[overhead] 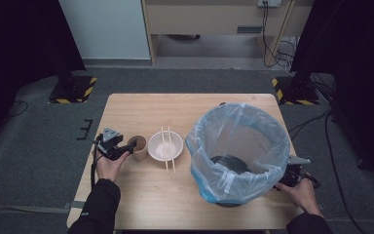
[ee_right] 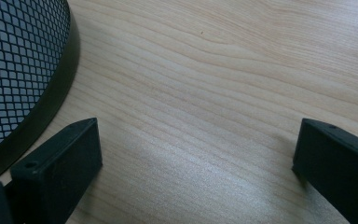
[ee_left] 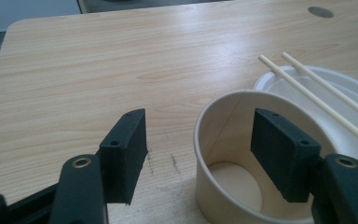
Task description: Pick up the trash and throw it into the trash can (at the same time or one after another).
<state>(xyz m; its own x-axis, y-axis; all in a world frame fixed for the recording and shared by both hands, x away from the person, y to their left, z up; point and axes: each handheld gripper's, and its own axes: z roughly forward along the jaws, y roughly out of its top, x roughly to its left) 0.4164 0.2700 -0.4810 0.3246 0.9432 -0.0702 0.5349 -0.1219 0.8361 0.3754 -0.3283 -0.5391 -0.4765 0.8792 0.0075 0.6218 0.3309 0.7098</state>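
From the high view we are looking down on a pale wooden table [overhead: 141,190]. The left gripper [overhead: 129,145] is reaching toward a brown paper cup [overhead: 139,147]; beside it a white round bowl [overhead: 165,145] is carrying two wooden chopsticks [overhead: 168,148], their long axis running away from us. A mesh bin [overhead: 238,151], lined with a translucent bag, is standing right, the right gripper [overhead: 285,179] beside it.

In the left gripper view we are seeing the jaws spread, straddling the upright cup's [ee_left: 242,158] near wall, one jaw inside; chopsticks [ee_left: 321,100] are lying diagonally.

In the right gripper view, the jaws are gaping wide over bare woodgrain [ee_right: 205,93], next to the bin's black mesh [ee_right: 14,65].
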